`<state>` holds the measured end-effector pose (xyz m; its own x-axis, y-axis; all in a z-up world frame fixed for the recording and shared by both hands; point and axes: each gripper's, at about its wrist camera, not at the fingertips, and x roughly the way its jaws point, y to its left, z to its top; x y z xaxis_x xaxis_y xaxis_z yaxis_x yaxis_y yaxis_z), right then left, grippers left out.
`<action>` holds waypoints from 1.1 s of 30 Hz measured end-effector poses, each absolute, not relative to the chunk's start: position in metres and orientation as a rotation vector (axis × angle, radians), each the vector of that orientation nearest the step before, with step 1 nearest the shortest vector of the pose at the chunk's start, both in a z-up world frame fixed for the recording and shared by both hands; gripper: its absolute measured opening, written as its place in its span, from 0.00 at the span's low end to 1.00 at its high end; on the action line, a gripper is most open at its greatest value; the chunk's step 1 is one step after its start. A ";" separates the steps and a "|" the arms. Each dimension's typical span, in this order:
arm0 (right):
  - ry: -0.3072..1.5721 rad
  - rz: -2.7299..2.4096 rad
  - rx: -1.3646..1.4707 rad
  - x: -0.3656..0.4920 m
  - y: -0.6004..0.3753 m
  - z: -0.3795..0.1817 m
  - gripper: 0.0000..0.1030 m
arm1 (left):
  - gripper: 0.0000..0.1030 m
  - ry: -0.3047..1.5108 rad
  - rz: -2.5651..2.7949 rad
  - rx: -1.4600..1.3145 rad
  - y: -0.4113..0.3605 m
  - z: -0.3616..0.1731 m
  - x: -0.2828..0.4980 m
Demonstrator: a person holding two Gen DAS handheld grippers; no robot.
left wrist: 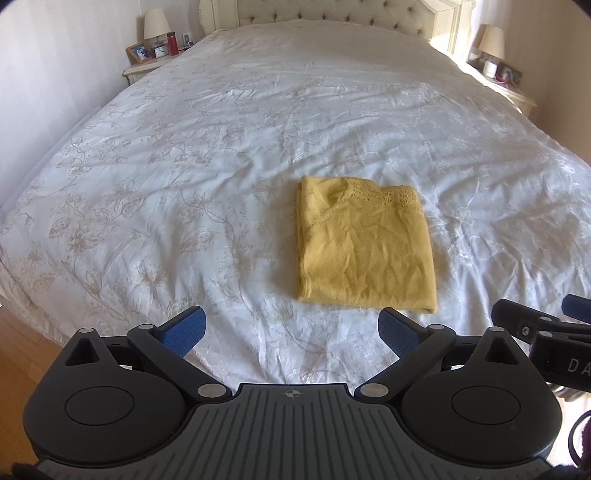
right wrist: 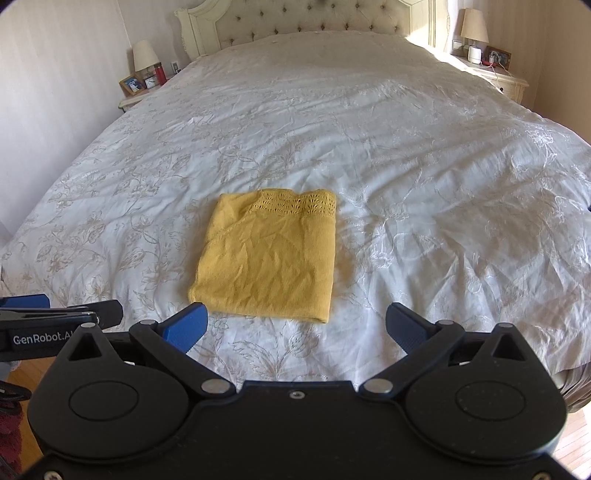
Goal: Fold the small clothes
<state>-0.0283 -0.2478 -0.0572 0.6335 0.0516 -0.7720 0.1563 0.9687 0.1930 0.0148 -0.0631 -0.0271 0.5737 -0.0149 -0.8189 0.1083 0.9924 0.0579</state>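
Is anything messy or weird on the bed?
Nothing really stands out. The yellow top lies folded in a neat rectangle on the white bedspread, which is only a bit wrinkled. The left gripper and the right gripper are open and hold nothing.

One folded yellow garment (left wrist: 364,245) is lying on one bed (left wrist: 221,155). Two grippers are showing, the left gripper (left wrist: 291,330) and the right gripper (right wrist: 295,326). Two lamps are standing, one (left wrist: 156,24) on each of two nightstands (left wrist: 142,70). One red bottle (left wrist: 171,43) is standing.
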 end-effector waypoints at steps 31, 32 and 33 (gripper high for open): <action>0.892 -0.066 0.274 -0.028 -0.242 -0.051 0.99 | 0.99 1.001 -0.081 0.070 -0.058 -0.032 0.016; 0.892 -0.065 0.274 -0.027 -0.242 -0.051 0.99 | 0.99 1.003 -0.080 0.070 -0.058 -0.032 0.017; 0.892 -0.064 0.274 -0.027 -0.242 -0.051 0.99 | 0.99 1.004 -0.080 0.069 -0.059 -0.032 0.017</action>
